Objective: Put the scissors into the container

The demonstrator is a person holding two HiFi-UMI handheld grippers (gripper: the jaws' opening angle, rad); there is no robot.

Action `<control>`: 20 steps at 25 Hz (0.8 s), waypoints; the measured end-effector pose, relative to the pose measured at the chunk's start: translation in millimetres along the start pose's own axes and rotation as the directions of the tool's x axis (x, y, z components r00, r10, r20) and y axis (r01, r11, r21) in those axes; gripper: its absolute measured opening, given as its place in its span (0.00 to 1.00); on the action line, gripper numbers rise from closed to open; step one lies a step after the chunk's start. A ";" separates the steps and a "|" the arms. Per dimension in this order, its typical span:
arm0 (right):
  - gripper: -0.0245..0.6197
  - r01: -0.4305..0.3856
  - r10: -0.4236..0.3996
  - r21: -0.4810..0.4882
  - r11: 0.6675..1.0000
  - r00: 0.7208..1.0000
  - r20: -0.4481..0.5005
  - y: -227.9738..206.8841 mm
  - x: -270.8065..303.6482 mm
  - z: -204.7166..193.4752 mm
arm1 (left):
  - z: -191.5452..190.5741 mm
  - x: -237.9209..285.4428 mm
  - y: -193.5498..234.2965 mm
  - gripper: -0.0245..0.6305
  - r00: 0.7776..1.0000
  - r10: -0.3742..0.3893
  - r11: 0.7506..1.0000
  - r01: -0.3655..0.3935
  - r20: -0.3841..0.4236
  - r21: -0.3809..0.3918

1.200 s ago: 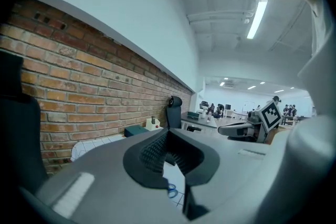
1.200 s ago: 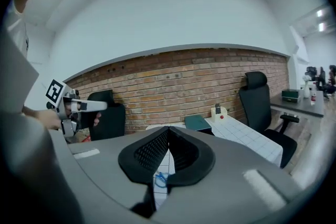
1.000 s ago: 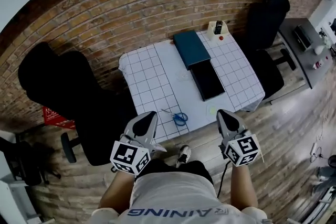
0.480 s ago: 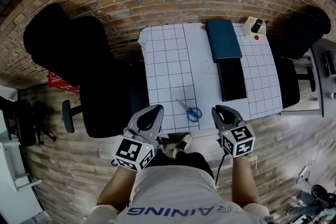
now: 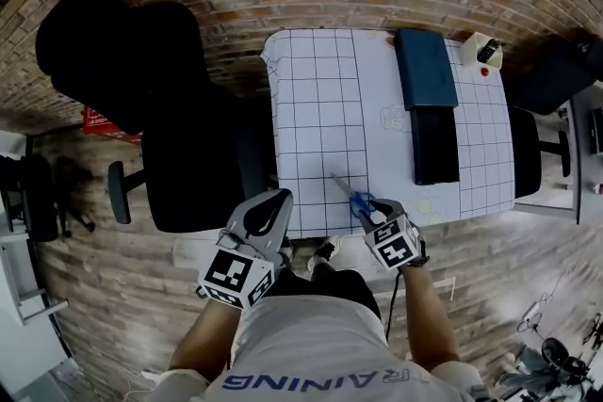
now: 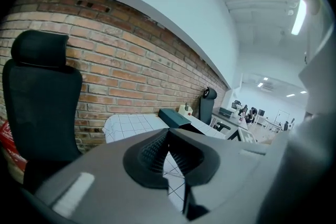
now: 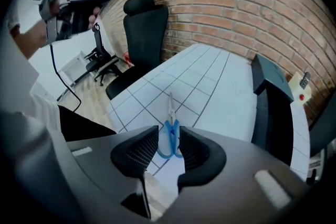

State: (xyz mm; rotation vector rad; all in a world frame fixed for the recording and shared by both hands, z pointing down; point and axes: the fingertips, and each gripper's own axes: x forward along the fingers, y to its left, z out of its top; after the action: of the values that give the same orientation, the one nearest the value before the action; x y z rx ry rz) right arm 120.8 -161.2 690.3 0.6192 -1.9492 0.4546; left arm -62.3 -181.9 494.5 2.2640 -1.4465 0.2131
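Your left gripper (image 6: 167, 136) hangs near the table's (image 5: 320, 108) front edge, jaws closed on nothing. Your right gripper (image 7: 168, 147) has just been opening its jaws. They now straddle the handles of the scissors (image 7: 170, 126) without pressing them. The scissors lie flat on the grid, and the black container (image 5: 435, 146) sits well beyond.

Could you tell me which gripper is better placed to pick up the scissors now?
The right gripper: it hangs over the scissors, whose blue handles show in the gap between its jaws, which have just been opening. The left gripper is shut, by the table's near corner, away from them.
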 end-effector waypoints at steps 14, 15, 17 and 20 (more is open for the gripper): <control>0.23 0.003 -0.009 -0.039 0.999 0.984 -0.179 -1.6 47.3 -28.2 | -13.7 -11.3 39.1 0.04 0.999 0.036 0.998 -0.038 -0.033 -0.045; 0.23 0.004 -0.009 -0.032 0.999 0.984 -0.178 -1.1 47.3 -28.5 | -14.1 -11.1 38.8 0.04 0.999 0.033 0.998 -0.035 -0.034 -0.044; 0.20 0.005 -0.010 -0.026 1.000 0.985 -0.171 0.3 45.8 -28.2 | -14.2 -10.3 37.4 0.04 0.999 0.026 0.999 -0.027 -0.035 -0.040; 0.19 0.012 -0.013 -0.008 1.000 0.992 -0.124 0.6 36.8 -20.5 | -10.8 -9.8 34.6 0.04 0.999 0.012 0.999 -0.013 -0.029 -0.030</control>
State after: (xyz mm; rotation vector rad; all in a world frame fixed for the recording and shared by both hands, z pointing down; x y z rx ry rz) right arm 121.4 -157.5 732.2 0.5841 -1.8272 0.4675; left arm -96.4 -181.3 510.4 2.2192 -1.4401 0.2255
